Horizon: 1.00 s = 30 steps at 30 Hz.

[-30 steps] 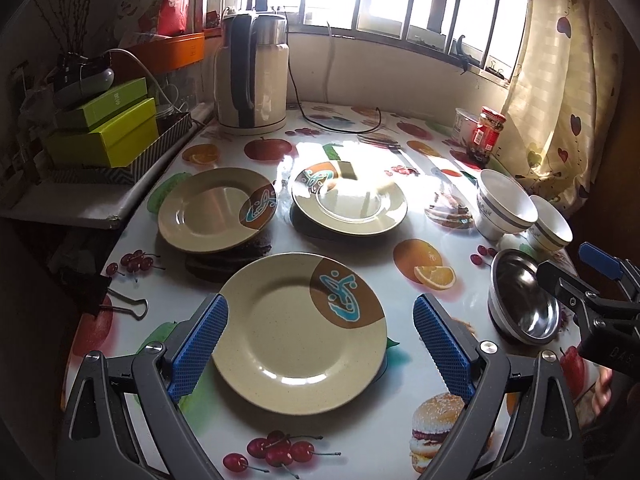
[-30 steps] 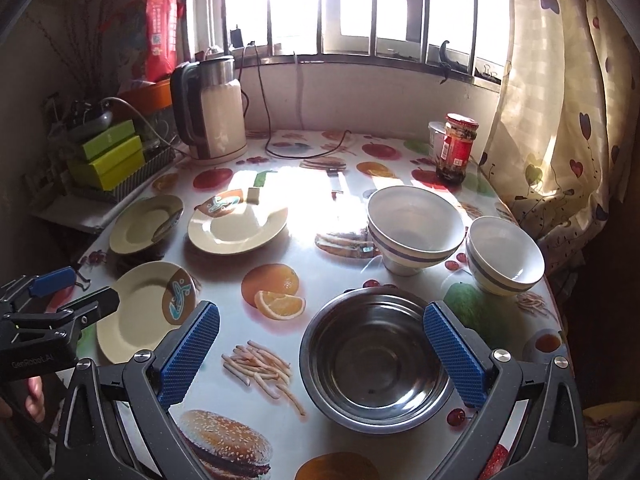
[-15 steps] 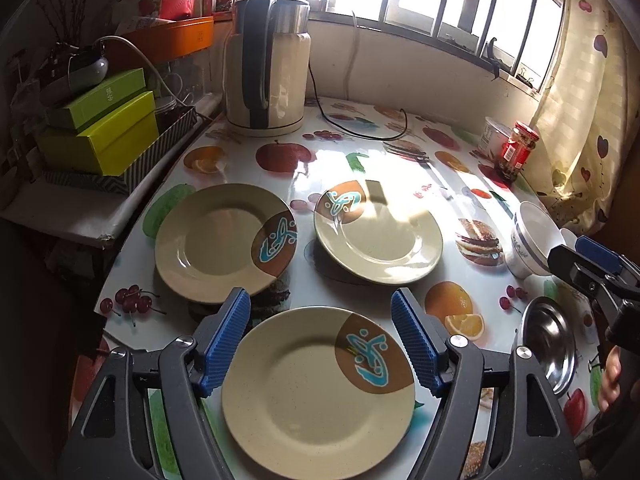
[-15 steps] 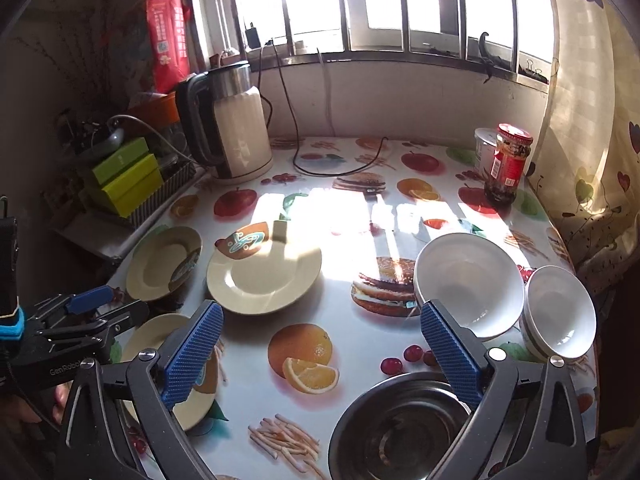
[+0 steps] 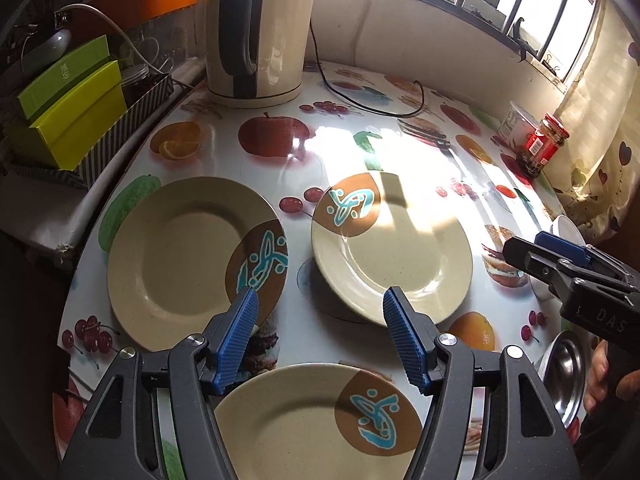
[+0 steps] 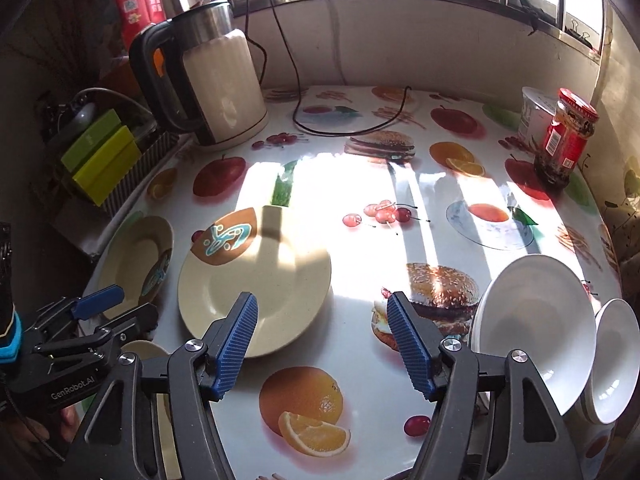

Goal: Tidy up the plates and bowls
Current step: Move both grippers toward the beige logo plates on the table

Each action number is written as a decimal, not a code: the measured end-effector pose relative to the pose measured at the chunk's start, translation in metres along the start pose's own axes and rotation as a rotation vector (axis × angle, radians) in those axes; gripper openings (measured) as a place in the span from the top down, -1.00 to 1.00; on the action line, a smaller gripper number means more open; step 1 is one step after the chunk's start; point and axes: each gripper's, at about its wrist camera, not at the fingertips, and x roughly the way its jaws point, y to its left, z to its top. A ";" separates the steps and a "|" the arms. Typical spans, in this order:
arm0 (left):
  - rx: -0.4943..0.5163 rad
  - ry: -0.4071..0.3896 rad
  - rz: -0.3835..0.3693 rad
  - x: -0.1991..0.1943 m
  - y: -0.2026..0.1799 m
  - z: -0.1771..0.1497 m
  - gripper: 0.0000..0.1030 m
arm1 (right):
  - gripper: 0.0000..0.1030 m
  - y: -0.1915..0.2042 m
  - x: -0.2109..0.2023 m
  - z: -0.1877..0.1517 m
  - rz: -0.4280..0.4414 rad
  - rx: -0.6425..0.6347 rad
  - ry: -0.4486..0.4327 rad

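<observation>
Three cream plates with a brown and blue patch lie on the fruit-print table: a left plate (image 5: 180, 260), a middle plate (image 5: 396, 252) and a near plate (image 5: 304, 424). My left gripper (image 5: 320, 320) is open and empty above the gap between them. My right gripper (image 6: 320, 332) is open and empty, above the table between the middle plate (image 6: 260, 280) and a large white bowl (image 6: 536, 328). A smaller white bowl (image 6: 616, 356) sits beside it. A steel bowl (image 5: 564, 372) shows at the right edge of the left wrist view.
An electric kettle (image 5: 256, 32) with its cord stands at the back left. Green boxes in a striped tray (image 5: 72, 112) sit off the table's left edge. A red-lidded jar (image 6: 568, 140) and a white tub (image 6: 536, 112) stand at the back right by the curtain.
Both grippers have moved forward over the table. The near plate and the steel bowl have slid to the bottom of the views. Both grippers' jaws have narrowed but stay open.
</observation>
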 end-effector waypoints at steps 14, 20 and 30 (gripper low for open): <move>-0.038 0.055 -0.042 0.032 -0.004 0.016 -0.28 | -0.34 -0.022 0.066 0.017 0.036 0.100 0.119; -0.024 0.057 -0.026 0.036 -0.010 0.017 -0.28 | -0.34 -0.026 0.075 0.022 0.050 0.117 0.131; -0.081 0.096 -0.076 0.041 -0.011 0.013 -0.28 | -0.20 -0.030 0.081 0.023 0.070 0.120 0.145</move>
